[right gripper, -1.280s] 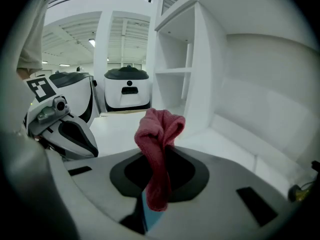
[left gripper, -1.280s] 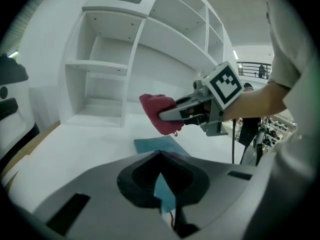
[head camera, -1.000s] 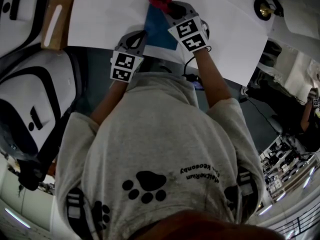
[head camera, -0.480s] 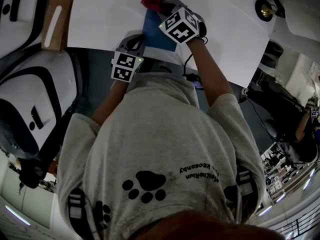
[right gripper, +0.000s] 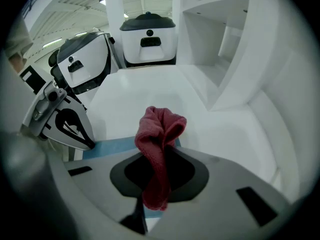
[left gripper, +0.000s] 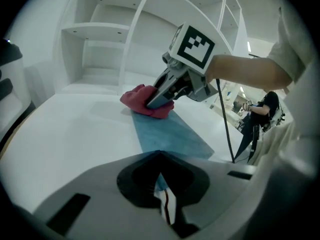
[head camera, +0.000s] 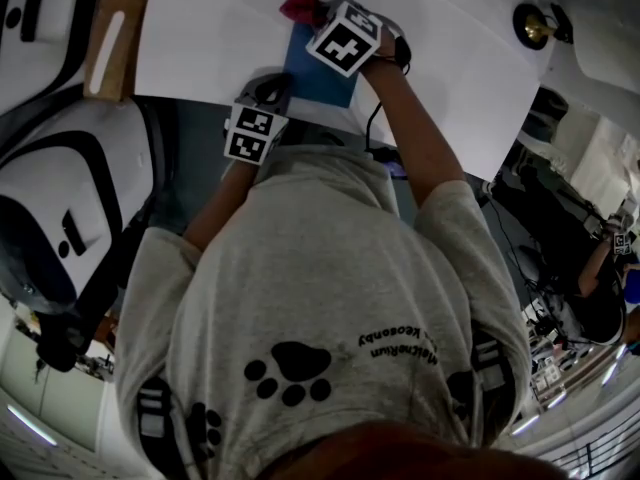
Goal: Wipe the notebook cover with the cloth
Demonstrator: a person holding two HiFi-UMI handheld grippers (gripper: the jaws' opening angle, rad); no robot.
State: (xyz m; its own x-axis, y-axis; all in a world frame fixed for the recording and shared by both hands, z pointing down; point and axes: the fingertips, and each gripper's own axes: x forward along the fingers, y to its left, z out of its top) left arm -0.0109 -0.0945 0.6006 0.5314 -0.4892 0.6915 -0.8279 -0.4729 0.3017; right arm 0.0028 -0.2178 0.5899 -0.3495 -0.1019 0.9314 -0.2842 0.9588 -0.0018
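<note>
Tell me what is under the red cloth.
The cloth, clamped in the right hand-held gripper, lies on the far end of the blue notebook and partly over the white table. The patch of cover beneath it is hidden.

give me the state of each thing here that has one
notebook: closed, lying flat on the table
cloth: bunched up, resting on the notebook's far end
right gripper: jaws shut on the cloth
left gripper: jaws shut on the notebook's near edge
</note>
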